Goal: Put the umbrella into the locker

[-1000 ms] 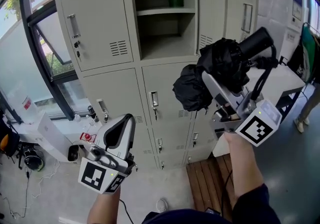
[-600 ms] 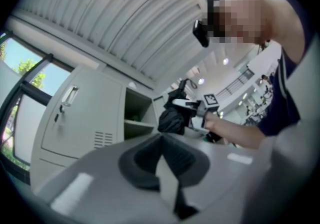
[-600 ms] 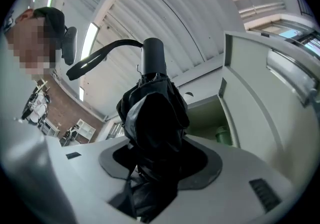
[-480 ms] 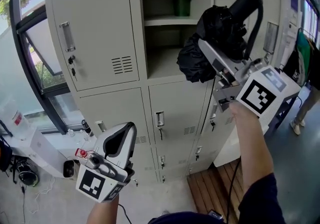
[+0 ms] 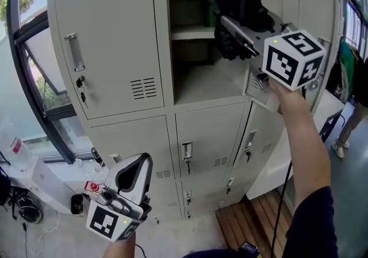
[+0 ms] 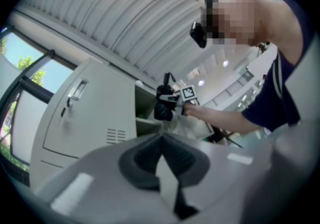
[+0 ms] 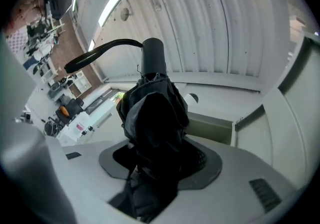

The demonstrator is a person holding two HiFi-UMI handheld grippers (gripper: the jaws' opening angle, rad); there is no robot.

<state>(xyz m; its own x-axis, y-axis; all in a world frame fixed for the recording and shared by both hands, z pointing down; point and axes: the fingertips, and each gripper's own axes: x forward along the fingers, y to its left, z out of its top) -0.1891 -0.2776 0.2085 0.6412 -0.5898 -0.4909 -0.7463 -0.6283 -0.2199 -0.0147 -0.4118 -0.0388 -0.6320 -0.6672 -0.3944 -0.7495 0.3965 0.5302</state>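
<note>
The folded black umbrella (image 5: 238, 12) is clamped in my right gripper (image 5: 241, 33), raised to the mouth of the open locker compartment (image 5: 201, 79), beside its shelf (image 5: 192, 34). In the right gripper view the black umbrella (image 7: 152, 123) fills the space between the jaws, its handle and strap (image 7: 105, 48) sticking up past them. My left gripper (image 5: 132, 179) hangs low at the left, jaws shut with nothing in them. The left gripper view shows its closed jaws (image 6: 162, 160) pointing up toward the locker, with the umbrella (image 6: 164, 106) far off.
A closed locker door (image 5: 109, 50) with a handle is left of the open compartment. Below are smaller closed lockers (image 5: 207, 136). The opened door (image 5: 305, 15) stands at the right. A window (image 5: 34, 50) and floor clutter lie left; a wooden pallet (image 5: 253, 222) sits low right.
My right gripper has risen and moved left with the umbrella, from in front of the lower lockers up to the open compartment, rolling as it went. The left gripper shifted slightly lower in view.
</note>
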